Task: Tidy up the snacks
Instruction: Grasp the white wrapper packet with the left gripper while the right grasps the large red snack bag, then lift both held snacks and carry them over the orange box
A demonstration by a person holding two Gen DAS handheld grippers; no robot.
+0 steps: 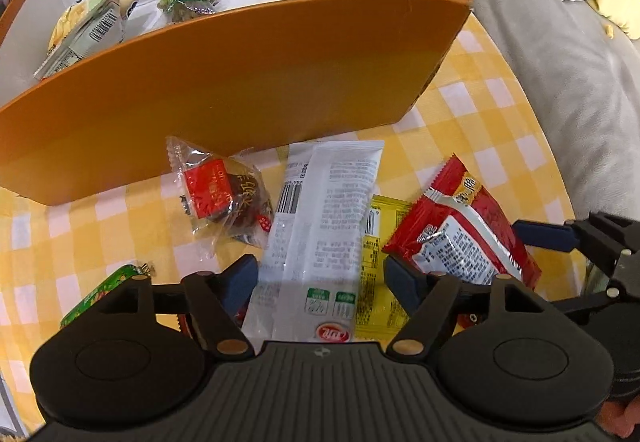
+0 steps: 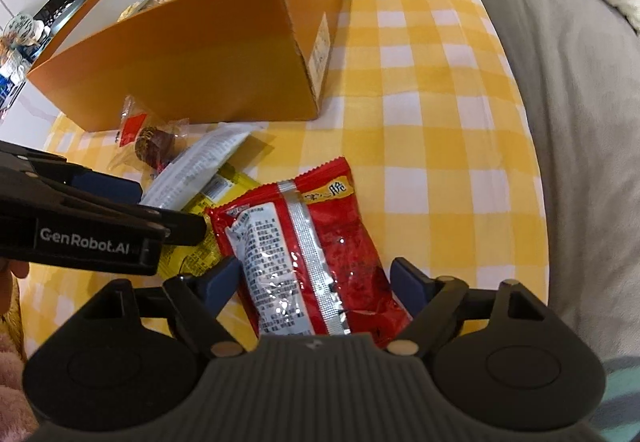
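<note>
Jaws spread wide on both grippers, pads clear of the wrappers. Left gripper (image 1: 320, 278) straddling the long white packet (image 1: 320, 218) — right gripper (image 2: 316, 284) straddling the red packet (image 2: 316, 246). Beside these, on the yellow-checked counter (image 2: 432, 90), a yellow packet (image 1: 380, 274) under both and a clear-wrapped dark snack (image 1: 224, 198). Beyond, touching that snack's wrapper, the orange box (image 1: 240, 82) — two packets already inside.

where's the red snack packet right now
The red snack packet lies on the checked tablecloth between the right hand-held gripper's open fingers, right of the yellow packet.
</note>
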